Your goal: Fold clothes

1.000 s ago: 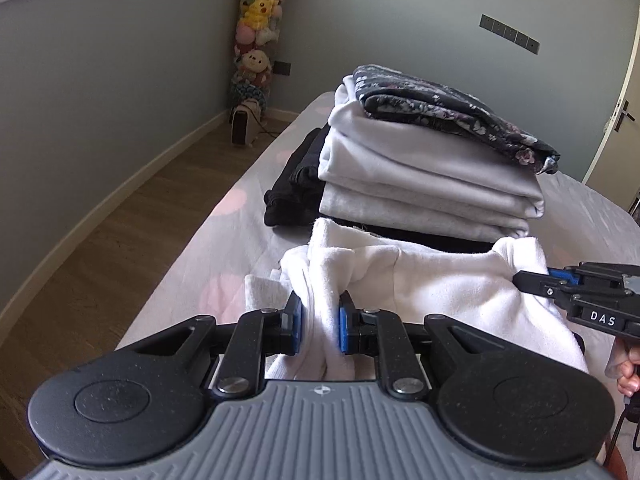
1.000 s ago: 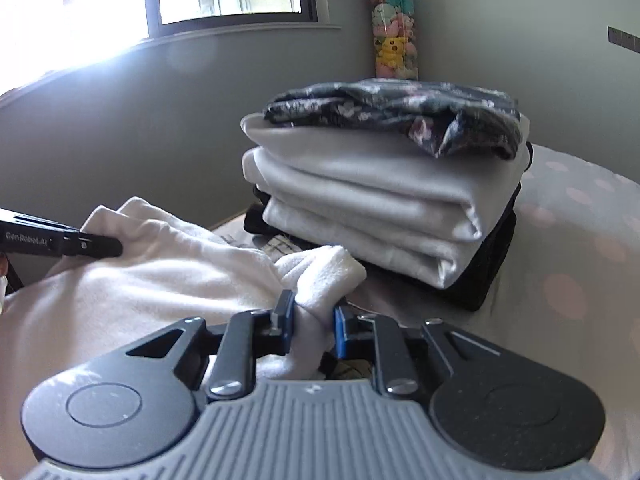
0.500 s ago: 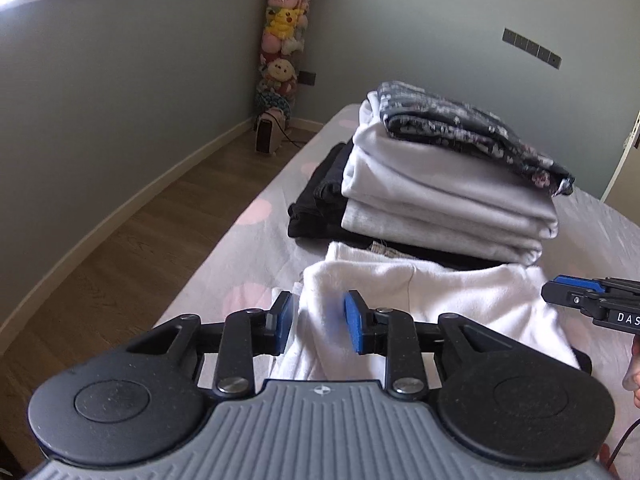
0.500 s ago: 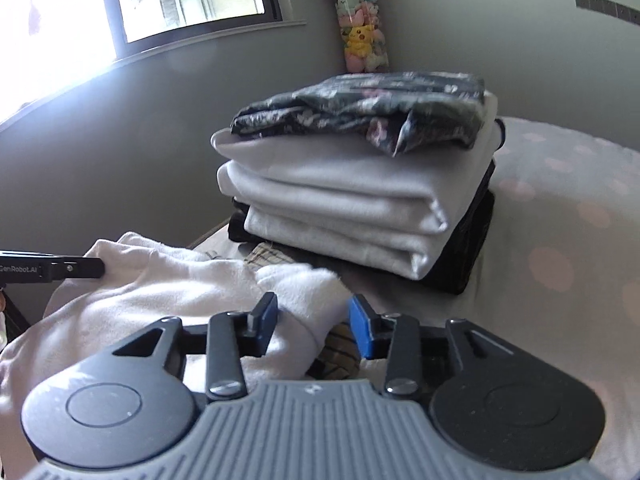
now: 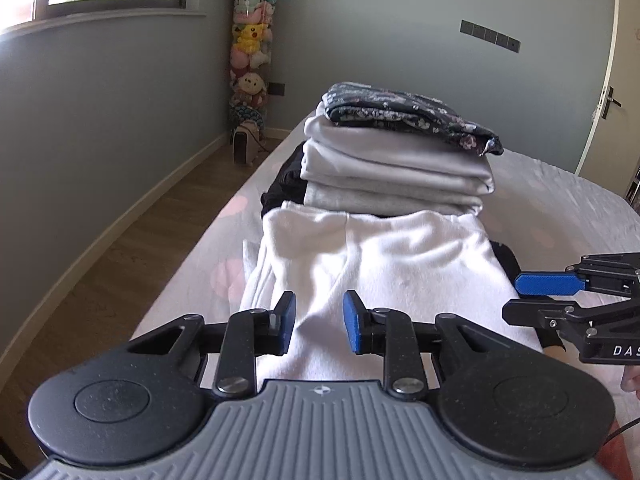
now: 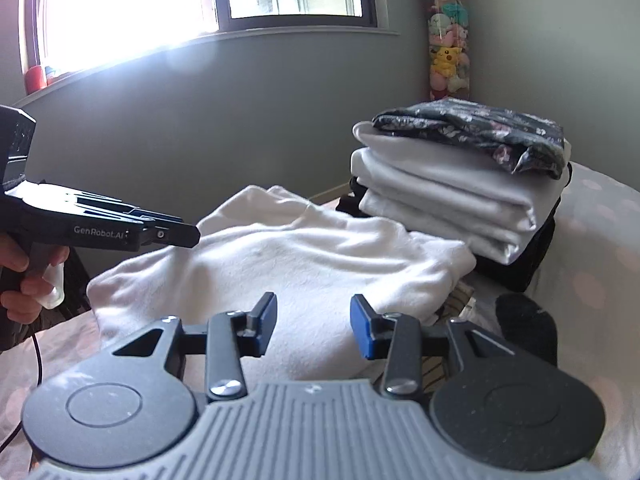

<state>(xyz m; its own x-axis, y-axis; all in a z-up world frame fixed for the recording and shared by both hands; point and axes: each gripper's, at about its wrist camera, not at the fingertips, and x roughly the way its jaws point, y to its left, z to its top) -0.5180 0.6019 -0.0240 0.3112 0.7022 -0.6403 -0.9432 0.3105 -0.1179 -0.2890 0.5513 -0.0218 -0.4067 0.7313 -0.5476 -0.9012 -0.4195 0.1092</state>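
Both my claws let go since 1 s ago: then each pinched a fold of the white garment (image 5: 384,256), now left gripper (image 5: 318,322) and right gripper (image 6: 313,326) are pulled back w/ jaws apart, nothing between them. White garment lies folded on the bed (image 5: 560,196), near side, just in front of the stack of folded clothes (image 5: 396,168) at the far end, touching its base I think. I released because the fold looks finished and flat. Dark floral piece (image 6: 472,128) sits on top of stack. Next, I guess, lift the white one onto the stack.
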